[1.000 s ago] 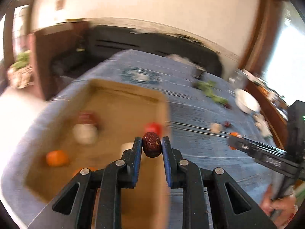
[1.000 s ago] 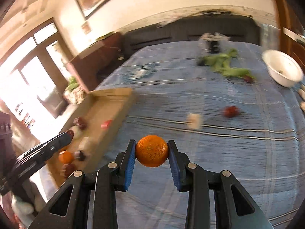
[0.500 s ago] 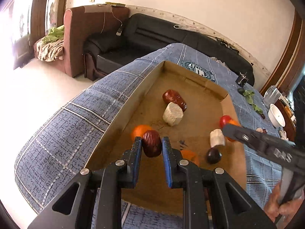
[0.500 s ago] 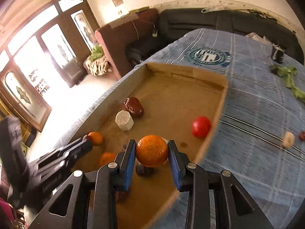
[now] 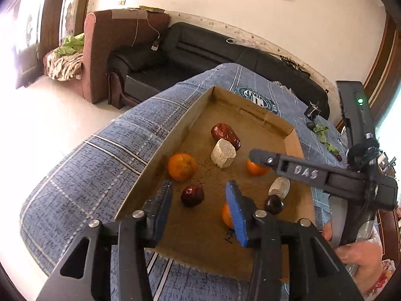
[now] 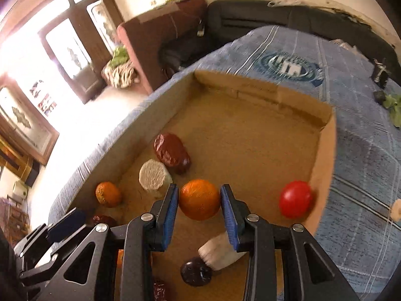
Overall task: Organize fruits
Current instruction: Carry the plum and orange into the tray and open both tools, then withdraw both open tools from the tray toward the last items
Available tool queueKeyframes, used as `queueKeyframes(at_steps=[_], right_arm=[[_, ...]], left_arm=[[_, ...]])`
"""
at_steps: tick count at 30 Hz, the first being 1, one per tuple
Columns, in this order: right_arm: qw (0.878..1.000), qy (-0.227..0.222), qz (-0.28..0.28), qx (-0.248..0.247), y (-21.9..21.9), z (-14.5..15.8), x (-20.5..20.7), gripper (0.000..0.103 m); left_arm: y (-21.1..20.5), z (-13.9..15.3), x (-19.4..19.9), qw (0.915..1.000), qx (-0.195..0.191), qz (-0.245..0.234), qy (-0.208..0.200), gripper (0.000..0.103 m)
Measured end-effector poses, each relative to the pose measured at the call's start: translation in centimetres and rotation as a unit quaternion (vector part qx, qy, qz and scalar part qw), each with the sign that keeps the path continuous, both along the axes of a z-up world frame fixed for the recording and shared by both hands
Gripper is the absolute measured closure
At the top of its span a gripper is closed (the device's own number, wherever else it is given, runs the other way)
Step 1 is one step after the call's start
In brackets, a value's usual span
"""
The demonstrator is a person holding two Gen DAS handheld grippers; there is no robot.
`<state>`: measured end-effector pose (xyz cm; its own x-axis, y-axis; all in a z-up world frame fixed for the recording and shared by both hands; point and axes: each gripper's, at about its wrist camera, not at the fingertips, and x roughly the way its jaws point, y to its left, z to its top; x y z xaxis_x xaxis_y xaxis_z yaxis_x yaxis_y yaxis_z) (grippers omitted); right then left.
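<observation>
Both wrist cams look steeply down, close over the same shallow brown cardboard tray (image 5: 175, 135) (image 6: 323, 155), from opposite sides.

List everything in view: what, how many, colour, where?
cardboard box: one, brown, on the cloth
oranges: three, orange, in the box
red round fruit: one, red, against a side wall
dates: at least two, dark red, in box
plum: one, dark purple, in box
white chunks: two, white, in box
cloth: one, blue checked, under the box
sofa: one, black, behind
left tongs: one, black, opening above a loose date
right tongs: one, black, opening, an orange between
</observation>
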<state>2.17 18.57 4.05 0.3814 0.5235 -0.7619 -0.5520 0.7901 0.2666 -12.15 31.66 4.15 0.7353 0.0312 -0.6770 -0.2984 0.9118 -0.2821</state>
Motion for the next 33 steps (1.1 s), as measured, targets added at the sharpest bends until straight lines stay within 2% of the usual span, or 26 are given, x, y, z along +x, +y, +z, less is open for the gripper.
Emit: queueKeyframes(at_steps=[3,4,6,9,14,19,23,33], right_arm=[[1.000,-0.017,-0.009,0.019,-1.7,1.6,-0.9,0.056],[0.999,-0.026,-0.012,0.026,-2.7,2.3,-1.6,0.054],[0.998,-0.045,-0.022,0.038,-4.9,3.5,-3.0,0.044],[0.996,-0.061,-0.032,0.055,-8.1,4.6,-5.0,0.038],[0.993,-0.066,-0.066,0.077,-14.2,5.6,-6.9,0.037],[0.987,-0.075,-0.109,0.097,-20.1,6.3,-8.4,0.035],[0.981,-0.078,-0.137,0.110,-23.9,6.8,-8.7,0.034],[0.972,-0.085,-0.187,0.111,-30.1,7.1,-9.5,0.034]], left_arm=[[-1.0,1.1,-0.6,0.9999,0.014,0.001,-0.003,0.042],[-1.6,1.5,-0.9,0.9997,0.023,0.000,-0.007,0.040],[-2.7,2.3,-1.2,0.9992,0.039,0.002,-0.010,0.029],[-4.7,3.4,-1.9,0.9978,0.064,0.002,-0.019,0.016],[-8.6,4.8,-2.7,0.9952,0.088,-0.030,-0.029,0.015],[-11.7,5.7,-3.1,0.9903,0.128,-0.042,-0.033,0.015],[-13.6,6.4,-3.6,0.9874,0.145,-0.049,-0.039,0.015],[-16.2,7.2,-3.7,0.9826,0.171,-0.060,-0.041,0.015]])
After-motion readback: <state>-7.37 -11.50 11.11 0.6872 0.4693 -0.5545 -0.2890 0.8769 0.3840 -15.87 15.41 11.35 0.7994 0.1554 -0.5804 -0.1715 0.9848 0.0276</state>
